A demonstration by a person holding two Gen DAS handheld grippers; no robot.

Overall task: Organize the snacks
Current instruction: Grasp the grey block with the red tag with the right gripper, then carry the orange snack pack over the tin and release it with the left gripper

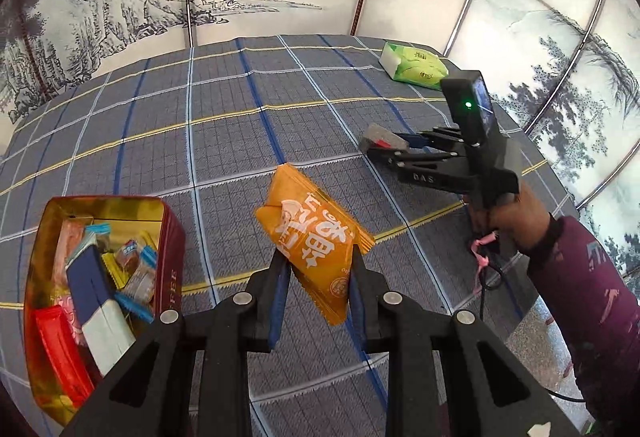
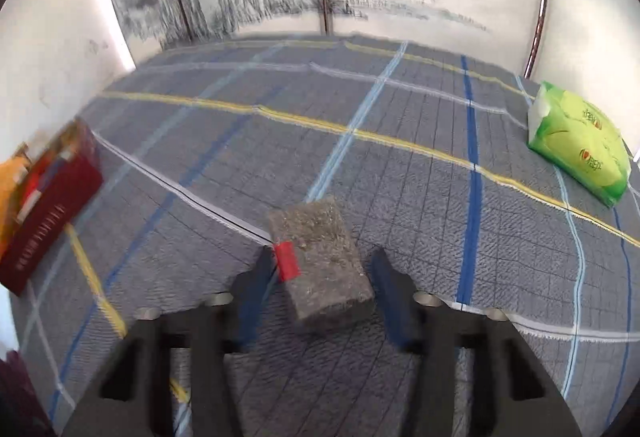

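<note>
My left gripper (image 1: pixel 316 257) is shut on an orange snack packet (image 1: pixel 312 233) with white lettering, held tilted above the plaid tablecloth. To its left stands an open red and gold tin (image 1: pixel 172 237) that holds several wrapped snacks. In the right wrist view the tin (image 2: pixel 48 205) is blurred at the far left. My right gripper (image 2: pixel 320 269) is shut on a grey, grainy snack bar (image 2: pixel 320 253) in clear wrap with a red label. From the left wrist view the right gripper (image 1: pixel 384 147) holds that bar (image 1: pixel 378 136) just above the cloth, right of centre.
A green tissue pack (image 2: pixel 576 145) lies at the table's far right corner (image 1: pixel 416 65). A hand and purple sleeve (image 1: pixel 592 297) carry the right gripper past the table's right edge. Painted screens wall the table at the back and sides.
</note>
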